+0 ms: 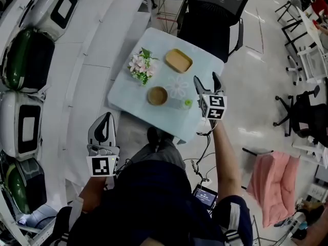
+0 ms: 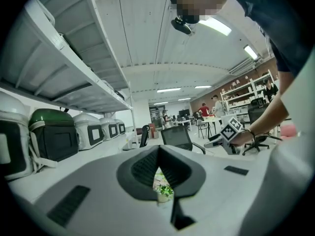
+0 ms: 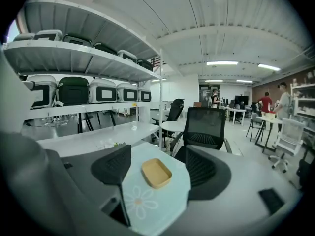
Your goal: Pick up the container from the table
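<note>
Over the tabletop's (image 1: pixel 128 100) right edge, right hand-held gripper (image 1: pixel 206 79) released: jaws wide apart, nothing between the pads. Left hand-held gripper (image 1: pixel 105 119) clenched, empty, off the tabletop's near-left side. Container (image 1: pixel 178 60) lies flat on the tabletop's far part, untouched, beside flowers (image 1: pixel 142 66). Bowl (image 1: pixel 157 95) sits nearer the person.

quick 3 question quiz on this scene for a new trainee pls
1. True or false: the yellow tray lies on the table.
2. What stands near the flowers? A) a laptop B) a round brown bowl C) a kettle
3. Fill in: the right gripper has its fingers ____, with nothing held.
Key: 1 true; 2 B; 3 apart.
</note>
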`<state>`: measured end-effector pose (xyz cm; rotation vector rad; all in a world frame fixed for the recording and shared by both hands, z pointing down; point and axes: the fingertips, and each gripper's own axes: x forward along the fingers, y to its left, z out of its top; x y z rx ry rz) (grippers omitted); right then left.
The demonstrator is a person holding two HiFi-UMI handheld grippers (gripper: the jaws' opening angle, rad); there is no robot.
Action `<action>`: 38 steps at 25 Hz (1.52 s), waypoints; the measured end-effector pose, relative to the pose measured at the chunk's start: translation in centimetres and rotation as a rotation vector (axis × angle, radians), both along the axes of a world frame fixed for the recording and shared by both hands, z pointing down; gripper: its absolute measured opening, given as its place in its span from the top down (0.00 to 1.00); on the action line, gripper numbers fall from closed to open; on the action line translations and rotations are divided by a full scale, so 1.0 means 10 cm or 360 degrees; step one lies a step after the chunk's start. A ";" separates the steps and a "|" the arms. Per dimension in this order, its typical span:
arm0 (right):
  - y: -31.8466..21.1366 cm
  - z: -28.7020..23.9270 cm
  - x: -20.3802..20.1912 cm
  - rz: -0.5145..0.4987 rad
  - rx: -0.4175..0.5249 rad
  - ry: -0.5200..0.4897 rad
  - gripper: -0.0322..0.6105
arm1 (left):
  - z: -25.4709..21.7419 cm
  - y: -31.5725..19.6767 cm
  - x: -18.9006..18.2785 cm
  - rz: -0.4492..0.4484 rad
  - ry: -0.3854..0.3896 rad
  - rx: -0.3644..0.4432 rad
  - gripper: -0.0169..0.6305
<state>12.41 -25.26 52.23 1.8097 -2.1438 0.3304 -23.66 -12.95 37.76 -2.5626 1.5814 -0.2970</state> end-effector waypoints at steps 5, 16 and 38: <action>-0.42 0.44 0.08 -0.0032 -0.0101 -0.0013 0.41 | 0.05 -0.16 -0.06 -0.0107 -0.0035 -0.0034 0.97; -1.05 1.36 0.25 -0.0045 -0.0350 -0.0025 0.43 | 0.26 -0.46 -0.15 -0.0222 -0.0131 -0.0128 0.97; -1.59 2.52 0.35 -0.0161 -0.0720 0.0019 0.62 | 0.53 -0.77 -0.20 -0.0312 -0.0247 -0.0263 0.97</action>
